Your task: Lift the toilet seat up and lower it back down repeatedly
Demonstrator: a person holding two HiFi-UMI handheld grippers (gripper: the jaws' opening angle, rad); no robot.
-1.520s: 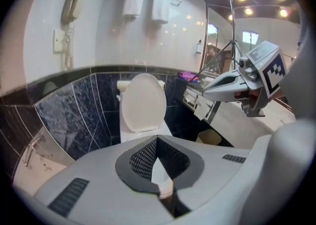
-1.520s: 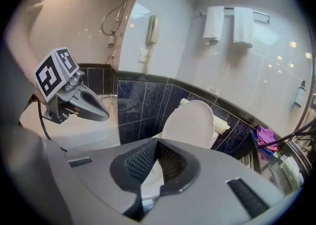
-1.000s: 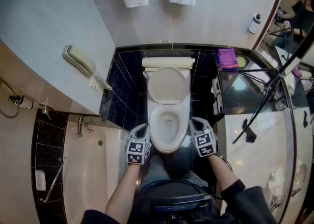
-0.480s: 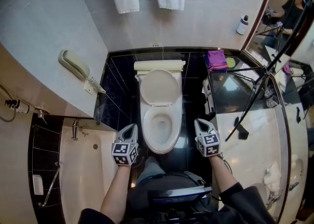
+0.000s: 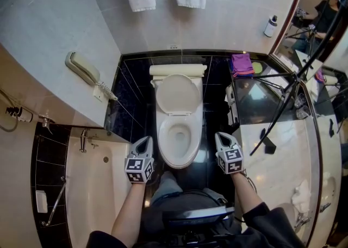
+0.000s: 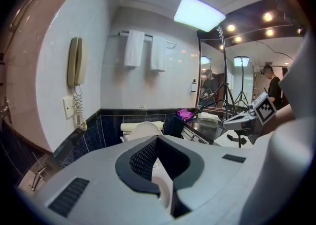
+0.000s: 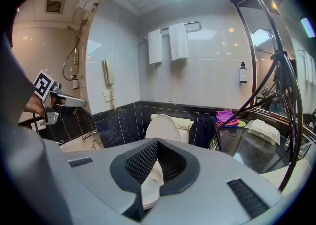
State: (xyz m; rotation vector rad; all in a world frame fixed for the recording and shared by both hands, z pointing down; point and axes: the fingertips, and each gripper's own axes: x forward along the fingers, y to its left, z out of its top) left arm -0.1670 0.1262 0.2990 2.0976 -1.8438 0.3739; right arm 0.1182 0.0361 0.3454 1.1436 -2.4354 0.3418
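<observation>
While both sets of tongs hang clear of the toilet, the left gripper (image 5: 144, 142) has its jaws drawn together with nothing between them, and the right gripper (image 5: 222, 137) is likewise closed and empty. Toilet seat (image 5: 162, 138): white, apparently lying flat on the bowl, between the two grippers and slightly ahead of their tips, touched by neither; left gripper near its rim, right gripper a little further off. Lid (image 5: 178, 93): upright against the tank, beyond the seat, well ahead of both grippers.
</observation>
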